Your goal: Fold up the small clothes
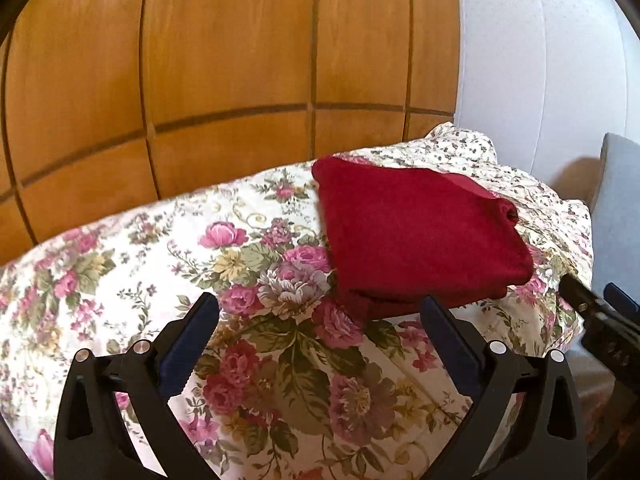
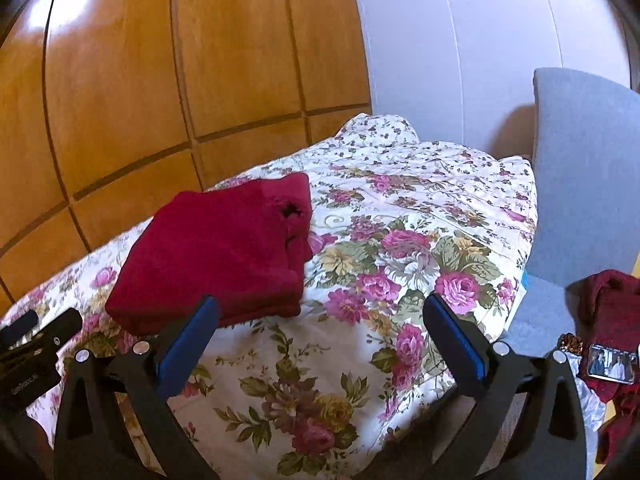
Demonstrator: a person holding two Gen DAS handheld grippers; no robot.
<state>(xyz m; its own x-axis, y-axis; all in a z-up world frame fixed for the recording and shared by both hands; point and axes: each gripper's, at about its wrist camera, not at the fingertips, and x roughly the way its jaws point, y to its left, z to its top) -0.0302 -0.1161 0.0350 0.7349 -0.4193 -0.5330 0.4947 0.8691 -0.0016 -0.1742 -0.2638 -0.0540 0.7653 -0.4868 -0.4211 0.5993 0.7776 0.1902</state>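
Note:
A dark red garment (image 1: 420,236) lies folded into a compact rectangle on the floral bedspread (image 1: 160,260). In the right wrist view the garment (image 2: 216,252) lies left of centre on the bedspread (image 2: 400,240). My left gripper (image 1: 320,312) is open and empty, just in front of the garment's near edge. My right gripper (image 2: 320,312) is open and empty, with its left finger near the garment's front corner. The right gripper shows at the right edge of the left wrist view (image 1: 600,312), and the left gripper at the left edge of the right wrist view (image 2: 36,340).
A wooden panelled wardrobe (image 1: 200,80) stands behind the bed. A white wall (image 2: 460,60) and a grey padded chair (image 2: 580,180) are at the right. More dark red clothing (image 2: 612,312) and a small photo card (image 2: 612,366) lie at the far right.

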